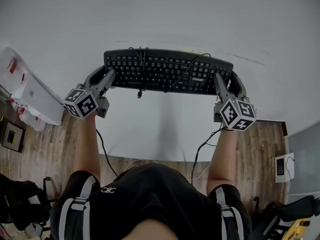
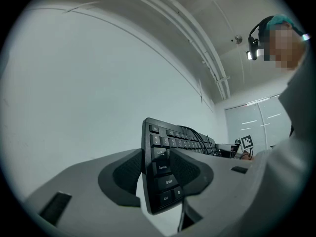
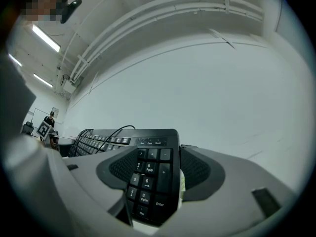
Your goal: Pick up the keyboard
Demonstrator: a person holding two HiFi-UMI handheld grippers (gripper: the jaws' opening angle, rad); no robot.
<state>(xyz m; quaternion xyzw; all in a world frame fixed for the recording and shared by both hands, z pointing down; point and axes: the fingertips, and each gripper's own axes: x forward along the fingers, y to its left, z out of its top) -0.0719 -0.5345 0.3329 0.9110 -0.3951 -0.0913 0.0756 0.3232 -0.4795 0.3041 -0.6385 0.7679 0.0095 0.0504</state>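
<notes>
A black keyboard lies crosswise over the white table, its own cable looped across the keys. My left gripper is shut on the keyboard's left end. In the left gripper view the pads press either side of the Ctrl and Shift end of the keyboard. My right gripper is shut on the number-pad end. The right gripper view shows the keyboard clamped between the dark pads. Whether the keyboard is off the table I cannot tell.
White packaging sits at the table's left edge. The near table edge runs just in front of my body, with wood floor below. Thin black cables hang from the grippers. A small white device lies on the floor at right.
</notes>
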